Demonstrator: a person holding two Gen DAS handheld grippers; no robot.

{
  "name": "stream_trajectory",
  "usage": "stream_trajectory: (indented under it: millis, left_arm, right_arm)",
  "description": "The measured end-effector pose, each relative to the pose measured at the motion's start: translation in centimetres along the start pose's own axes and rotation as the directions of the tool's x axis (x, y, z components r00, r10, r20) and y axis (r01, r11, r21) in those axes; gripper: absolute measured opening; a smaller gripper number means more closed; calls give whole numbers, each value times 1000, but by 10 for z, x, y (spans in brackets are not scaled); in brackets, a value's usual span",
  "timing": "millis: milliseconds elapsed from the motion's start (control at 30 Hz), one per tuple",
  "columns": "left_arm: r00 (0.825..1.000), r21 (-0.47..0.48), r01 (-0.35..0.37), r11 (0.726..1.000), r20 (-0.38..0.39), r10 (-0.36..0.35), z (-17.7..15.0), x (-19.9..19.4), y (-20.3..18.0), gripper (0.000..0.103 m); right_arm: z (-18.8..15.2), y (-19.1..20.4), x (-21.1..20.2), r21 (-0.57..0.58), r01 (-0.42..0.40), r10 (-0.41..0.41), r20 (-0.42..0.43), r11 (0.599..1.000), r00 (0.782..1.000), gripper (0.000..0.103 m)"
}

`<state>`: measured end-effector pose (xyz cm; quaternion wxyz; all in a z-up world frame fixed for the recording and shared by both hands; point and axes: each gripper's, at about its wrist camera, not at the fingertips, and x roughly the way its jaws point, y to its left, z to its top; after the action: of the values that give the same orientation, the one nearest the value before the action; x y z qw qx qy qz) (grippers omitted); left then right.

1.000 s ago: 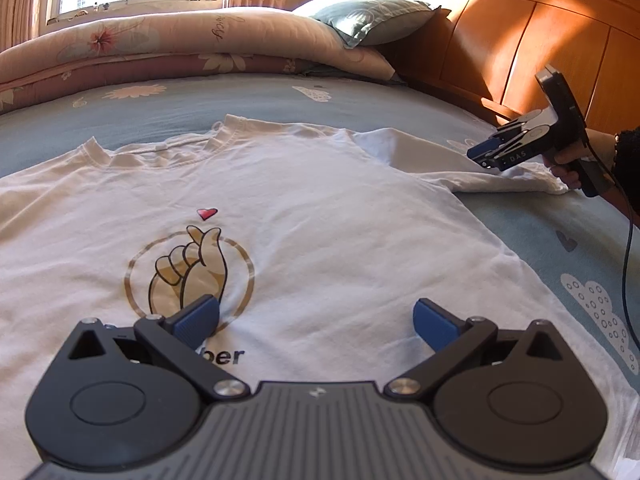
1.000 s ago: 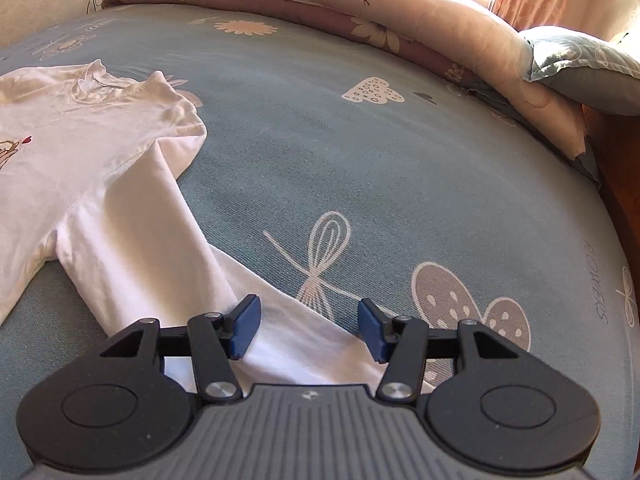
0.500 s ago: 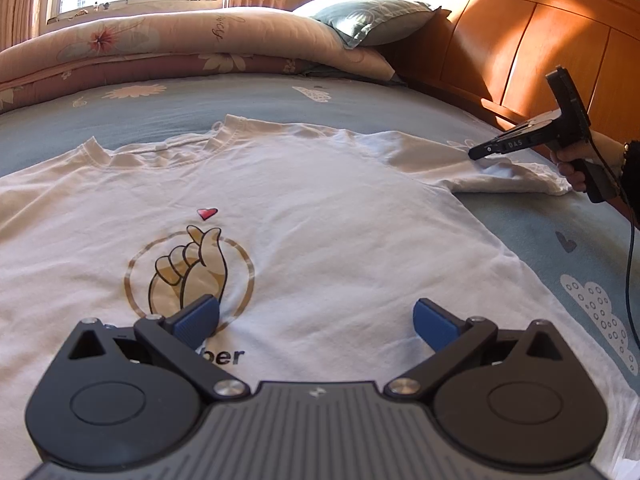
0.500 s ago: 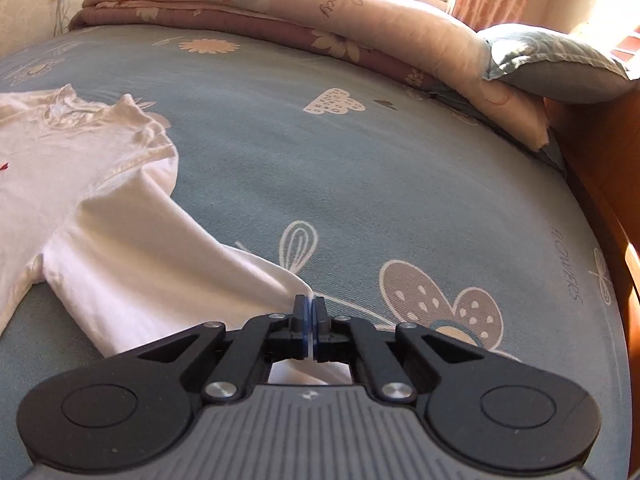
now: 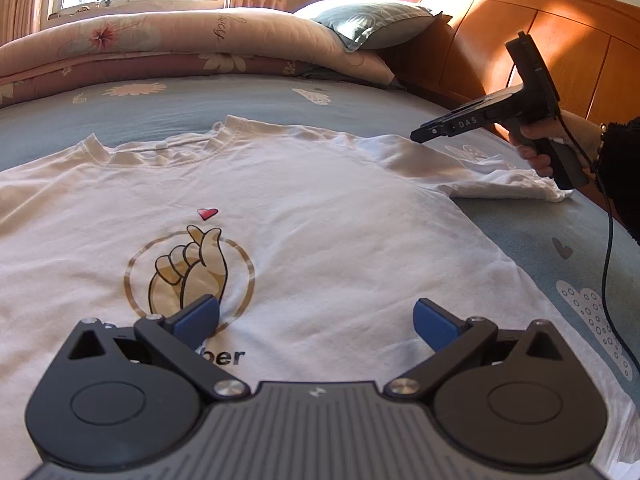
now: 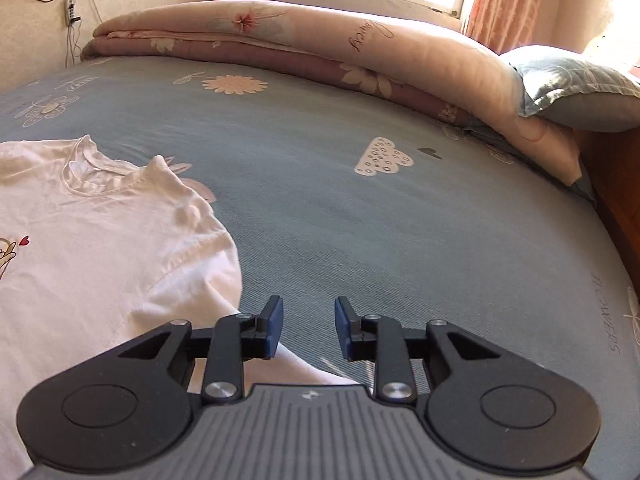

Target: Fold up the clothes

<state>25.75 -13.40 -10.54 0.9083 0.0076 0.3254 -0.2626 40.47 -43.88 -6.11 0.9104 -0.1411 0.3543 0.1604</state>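
Observation:
A white T-shirt [image 5: 320, 208] with a finger-heart print lies face up on the blue bed sheet [image 5: 240, 100]. My left gripper [image 5: 316, 316] hovers open over the shirt's lower chest, with only flat cloth beneath it. In the left wrist view a hand holds my right gripper [image 5: 418, 135] above the shirt's right sleeve [image 5: 500, 180], which lies rumpled on the sheet. In the right wrist view the right gripper [image 6: 308, 320] has its jaws opening with nothing between them. The sleeve [image 6: 160, 272] lies below and left of it, and the shirt's collar [image 6: 92, 168] is farther left.
A folded floral quilt [image 5: 180, 40] and a grey-blue pillow [image 5: 372, 24] lie along the far side of the bed. A wooden headboard [image 5: 580, 48] rises on the right. A black cable [image 5: 608, 264] hangs from the right gripper. Bare sheet [image 6: 400, 240] stretches ahead of the right gripper.
The right gripper shut on the sleeve's edge, then rose and moved toward the shirt's shoulder, its jaws parting and the sleeve left on the sheet. The left gripper kept still.

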Motion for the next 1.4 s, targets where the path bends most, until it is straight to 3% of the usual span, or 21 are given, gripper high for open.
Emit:
stream_trajectory:
  millis: [200,367,500,667,733,767,833,900,967,1033,1167,1200,1400]
  left_arm:
    - [1000,-17,14,1000,6,-14,0,-1,3,102]
    - [1000,-21,17,1000,8,-17,0,-1,3,102]
    - [1000,-21,17,1000,8,-17,0,-1,4,102]
    - [1000,-19,16,1000,7,-15,0,-1,4,102]
    - [1000,-21,17,1000,7,-17,0,-1,4,102]
    - [1000,-22,18,1000,8,-18,0,-1,4,102]
    - [1000,-23,19,1000,8,-19,0,-1,5,102]
    - [1000,-24,20,1000,9,-20,0,-1,5,102]
    - [1000,-23,20,1000,9,-19,0,-1,5,102]
    - [1000,-23,20,1000,9,-19,0,-1,4,102]
    - [1000,-26,22,999,10,-22,0,-1,5,102]
    - [1000,-27,23,999,10,-22,0,-1,5,102]
    - [999,-37,31,999,15,-31,0,-2,7,102]
  right_arm:
    - [-6,30,16,-137,-1,-4,-37,991,999,39]
    - [-7,34,3,-150,-20,22,10,988,1000,46]
    - [-12,40,13,-194,-28,21,-36,981,999,49]
    - [-9,32,17,-141,-62,55,-55,988,997,49]
    - [-7,28,19,-102,-106,99,-79,989,992,42]
    - [-6,28,19,-88,-125,117,-90,988,989,31]
    - [-7,33,19,-99,-119,110,-97,988,989,29]
    - [-4,32,21,-52,-121,115,-108,991,988,18]
    - [0,31,22,-27,-95,92,-100,995,991,5]
    - [7,30,21,-26,-21,19,-51,999,999,5]
    - [19,17,14,77,5,-10,62,997,998,8]
    - [20,15,15,75,33,-37,60,997,997,20]
    - [15,-9,13,144,74,-79,29,987,996,34]
